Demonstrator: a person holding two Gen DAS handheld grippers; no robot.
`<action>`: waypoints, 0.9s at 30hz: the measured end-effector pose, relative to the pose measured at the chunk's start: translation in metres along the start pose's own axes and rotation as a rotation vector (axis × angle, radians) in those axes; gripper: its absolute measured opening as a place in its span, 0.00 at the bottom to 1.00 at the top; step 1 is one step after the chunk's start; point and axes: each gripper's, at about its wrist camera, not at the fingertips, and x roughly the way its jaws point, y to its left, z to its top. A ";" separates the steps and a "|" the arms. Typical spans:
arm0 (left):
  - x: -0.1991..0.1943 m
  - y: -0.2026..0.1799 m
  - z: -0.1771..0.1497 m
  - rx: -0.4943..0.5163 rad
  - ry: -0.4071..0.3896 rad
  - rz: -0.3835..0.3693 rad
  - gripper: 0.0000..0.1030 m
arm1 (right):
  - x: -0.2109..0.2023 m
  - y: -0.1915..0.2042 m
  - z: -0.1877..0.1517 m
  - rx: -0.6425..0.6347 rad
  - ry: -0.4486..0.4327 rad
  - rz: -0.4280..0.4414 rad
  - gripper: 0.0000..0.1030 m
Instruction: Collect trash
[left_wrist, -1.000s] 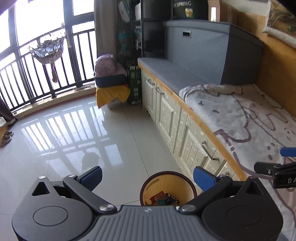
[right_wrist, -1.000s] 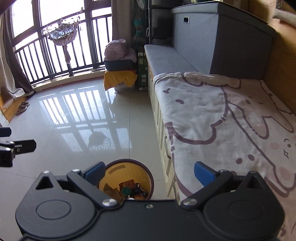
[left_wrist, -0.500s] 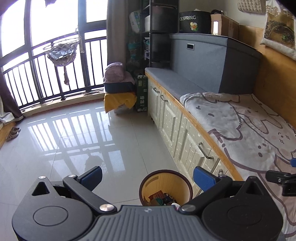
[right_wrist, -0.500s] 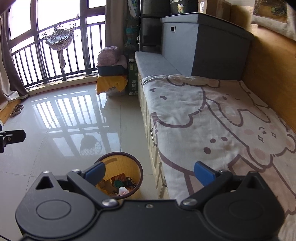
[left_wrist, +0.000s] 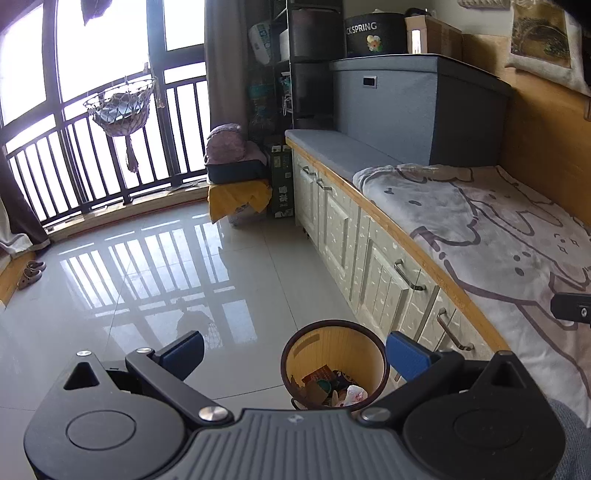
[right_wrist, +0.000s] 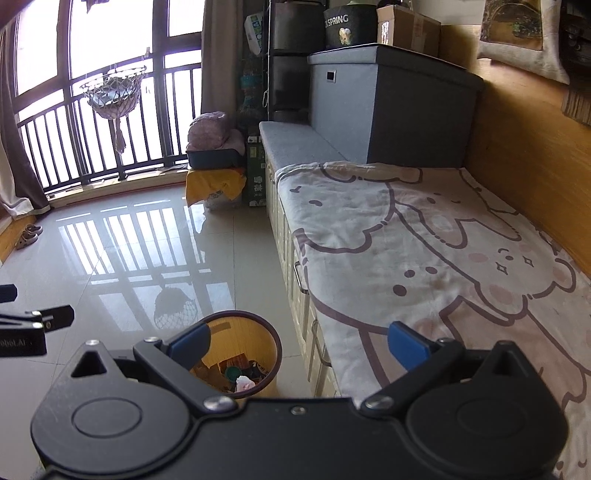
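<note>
A round yellow trash bin (left_wrist: 314, 343) with a dark rim stands on the tiled floor beside the bench drawers; it also shows in the right wrist view (right_wrist: 258, 332). Inside lie mixed scraps and a crumpled white wrapper (left_wrist: 355, 393), also visible in the right wrist view (right_wrist: 244, 382). My left gripper (left_wrist: 295, 356) is open and empty above the bin. My right gripper (right_wrist: 299, 345) is open and empty, held over the bin's right edge and the bed's edge. Each gripper's tip shows at the other view's edge.
A bench with white drawers (left_wrist: 369, 258) runs along the right, covered by a cartoon-print blanket (right_wrist: 424, 251). A grey storage box (left_wrist: 417, 107) stands behind it. A yellow-draped stool with a tray (left_wrist: 236, 184), a balcony railing (left_wrist: 74, 162) and sandals (left_wrist: 31, 271) lie farther off.
Both grippers have tilted upward and drawn back a little, so more of the room shows. A white wrapper now lies in the bin. Both stay open.
</note>
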 end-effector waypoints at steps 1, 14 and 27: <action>-0.001 -0.001 -0.001 0.004 -0.006 -0.001 1.00 | -0.001 0.000 -0.002 0.000 -0.003 -0.001 1.00; -0.001 -0.011 -0.021 0.020 0.009 -0.019 1.00 | -0.006 0.002 -0.024 -0.005 -0.017 -0.016 1.00; -0.001 -0.007 -0.025 -0.015 0.012 -0.028 1.00 | -0.002 -0.001 -0.034 0.003 -0.021 -0.039 1.00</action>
